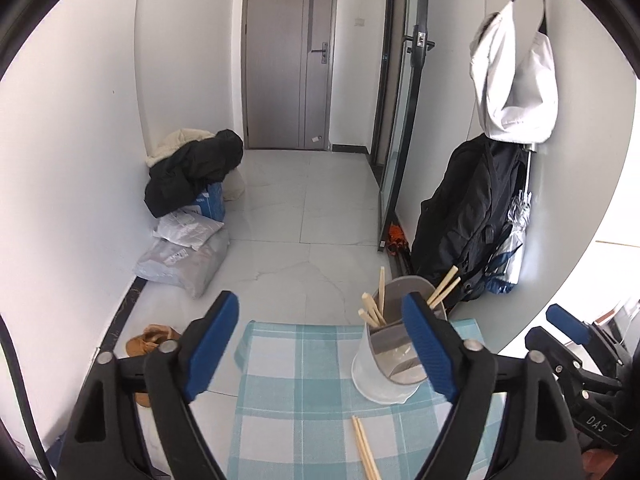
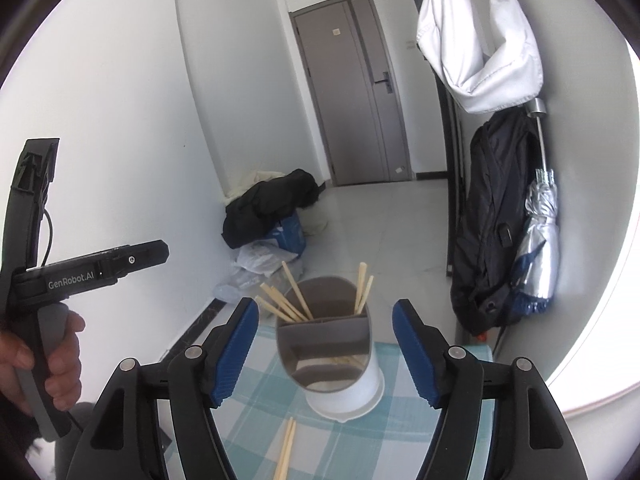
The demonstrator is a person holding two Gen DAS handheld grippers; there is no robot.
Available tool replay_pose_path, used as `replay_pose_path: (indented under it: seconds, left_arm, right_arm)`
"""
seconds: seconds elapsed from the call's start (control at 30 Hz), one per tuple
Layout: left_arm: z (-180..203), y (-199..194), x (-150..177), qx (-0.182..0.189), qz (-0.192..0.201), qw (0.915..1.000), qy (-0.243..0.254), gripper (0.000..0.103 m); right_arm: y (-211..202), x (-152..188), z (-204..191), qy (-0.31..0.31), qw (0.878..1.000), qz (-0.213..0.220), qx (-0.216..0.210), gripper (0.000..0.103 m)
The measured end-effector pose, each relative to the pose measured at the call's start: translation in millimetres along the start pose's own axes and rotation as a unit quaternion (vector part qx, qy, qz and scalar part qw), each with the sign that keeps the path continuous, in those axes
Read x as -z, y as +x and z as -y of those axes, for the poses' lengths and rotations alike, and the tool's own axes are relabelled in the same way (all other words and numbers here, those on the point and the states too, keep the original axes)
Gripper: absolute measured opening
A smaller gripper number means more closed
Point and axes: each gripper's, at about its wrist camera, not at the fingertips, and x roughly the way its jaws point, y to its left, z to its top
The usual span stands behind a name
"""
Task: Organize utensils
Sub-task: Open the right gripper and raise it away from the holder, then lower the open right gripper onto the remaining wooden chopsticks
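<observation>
A white utensil holder with a grey divided insert (image 1: 390,356) (image 2: 332,344) stands on a small table with a blue-white checked cloth (image 1: 296,404) (image 2: 248,404). Several wooden chopsticks (image 1: 374,308) (image 2: 286,300) stand in its far compartments. A loose pair of chopsticks (image 1: 366,450) (image 2: 286,448) lies on the cloth in front of the holder. My left gripper (image 1: 320,344) is open and empty, above the cloth to the left of the holder. My right gripper (image 2: 326,348) is open and empty, its blue pads either side of the holder, apart from it.
The table ends just past the holder; beyond is tiled floor (image 1: 288,216). A pile of coats and parcels (image 1: 188,200) sits by the left wall. A black backpack and umbrella (image 2: 508,224) hang at the right wall. Brown shoes (image 1: 148,344) lie left of the table.
</observation>
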Motion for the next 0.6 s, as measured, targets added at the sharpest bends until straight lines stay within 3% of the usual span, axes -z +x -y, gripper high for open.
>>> replay_pose_path:
  seconds: [0.2,0.37,0.6]
  left_arm:
    - [6,-14,18,-0.002,0.018,0.9998,0.013,0.084]
    - [3,-22,36,0.006,0.034,0.9994,-0.007,0.089]
    - [6,-24,63,-0.008,0.047,0.9989,0.003,0.091]
  right_arm:
    - [-19,17,-9,-0.006,1.0,0.013,0.015,0.075]
    - [-33,35,-10,-0.004,0.999,0.034,0.036,0.076]
    - [-36,67,-7,0.014,0.999,0.021,0.044,0.078]
